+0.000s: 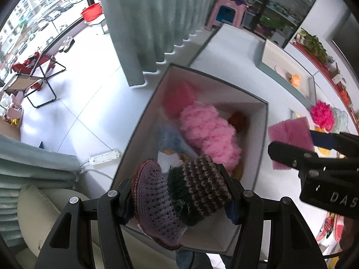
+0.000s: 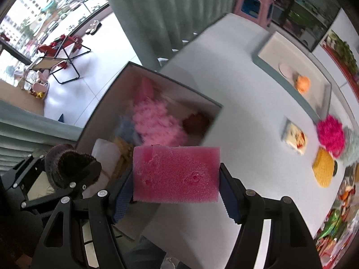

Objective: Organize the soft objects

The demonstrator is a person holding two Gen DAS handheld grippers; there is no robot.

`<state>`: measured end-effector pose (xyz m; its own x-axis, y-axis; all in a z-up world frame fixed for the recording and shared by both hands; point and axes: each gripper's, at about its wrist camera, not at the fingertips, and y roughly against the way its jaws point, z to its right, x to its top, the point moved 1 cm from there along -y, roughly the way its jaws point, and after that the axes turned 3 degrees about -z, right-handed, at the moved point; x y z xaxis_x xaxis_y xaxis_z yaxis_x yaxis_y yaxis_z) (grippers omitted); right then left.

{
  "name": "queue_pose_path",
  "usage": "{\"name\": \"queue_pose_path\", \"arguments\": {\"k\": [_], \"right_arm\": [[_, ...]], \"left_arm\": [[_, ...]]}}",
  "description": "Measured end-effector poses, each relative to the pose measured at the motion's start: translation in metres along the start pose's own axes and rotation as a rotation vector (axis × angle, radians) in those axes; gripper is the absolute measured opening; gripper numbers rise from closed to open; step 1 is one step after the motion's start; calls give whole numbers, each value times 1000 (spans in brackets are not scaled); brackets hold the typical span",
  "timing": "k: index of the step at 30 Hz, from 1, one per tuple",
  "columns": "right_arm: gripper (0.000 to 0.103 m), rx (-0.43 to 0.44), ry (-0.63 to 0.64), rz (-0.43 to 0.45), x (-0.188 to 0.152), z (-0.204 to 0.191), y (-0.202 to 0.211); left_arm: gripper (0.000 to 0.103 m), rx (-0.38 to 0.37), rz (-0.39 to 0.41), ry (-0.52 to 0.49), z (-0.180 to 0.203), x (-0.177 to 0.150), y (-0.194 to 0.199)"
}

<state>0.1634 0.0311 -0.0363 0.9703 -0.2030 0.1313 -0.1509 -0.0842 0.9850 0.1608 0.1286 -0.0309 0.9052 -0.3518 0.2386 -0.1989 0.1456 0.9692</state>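
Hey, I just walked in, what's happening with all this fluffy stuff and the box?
A person is sorting soft things with two handheld grippers. The left gripper is clamped on a knitted purple and striped piece above the open box, which already holds a fluffy pink item and more. The right gripper grips a pink sponge beside the box. A magenta pom-pom and a yellow knitted piece wait on the table.

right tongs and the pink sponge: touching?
Touching. The right wrist view shows the pink sponge clamped between both fingers of the right tongs, pads against its ends.
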Motion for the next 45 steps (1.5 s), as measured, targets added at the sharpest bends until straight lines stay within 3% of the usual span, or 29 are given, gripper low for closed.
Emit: {"name": "queue_pose_path", "arguments": {"k": [6,9,11,12,19,24,25,26,29,34,38,45], "right_arm": [[73,14,24,-13,18,-13,-11],[74,50,33,-40,26,-17,-22],[84,83,43,-63,30,-18,-28],[85,83,43,-58,31,-18,-29],[86,74,16,-53,19,-4,-18],[88,83,-4,-32,8,0,-3],[98,81,-4,-29,7,0,-1],[103,78,-5,-27,5,0,0],[103,83,-15,-3,0,0,4],[103,77,-27,-19,-7,-2,1],[103,66,-12,-36,-11,-9,2],[103,54,4,-39,-13,-18,8]], "left_arm": [[62,2,-17,14,-6,5,-12],[81,3,-18,19,-7,5,-16],[95,0,-27,19,-7,5,-17],[102,-1,-24,17,-7,4,-17],[102,-17,6,-10,1,-4,-4],[102,-117,-1,7,-1,-10,7],[102,-118,-5,10,-1,-12,9],[102,-104,-8,7,-1,-12,10],[102,-55,-12,-4,0,-17,12],[102,-105,-58,1,-3,-25,10],[102,-52,-53,-8,-4,-30,13],[102,-22,-31,3,-13,-29,17]]}}
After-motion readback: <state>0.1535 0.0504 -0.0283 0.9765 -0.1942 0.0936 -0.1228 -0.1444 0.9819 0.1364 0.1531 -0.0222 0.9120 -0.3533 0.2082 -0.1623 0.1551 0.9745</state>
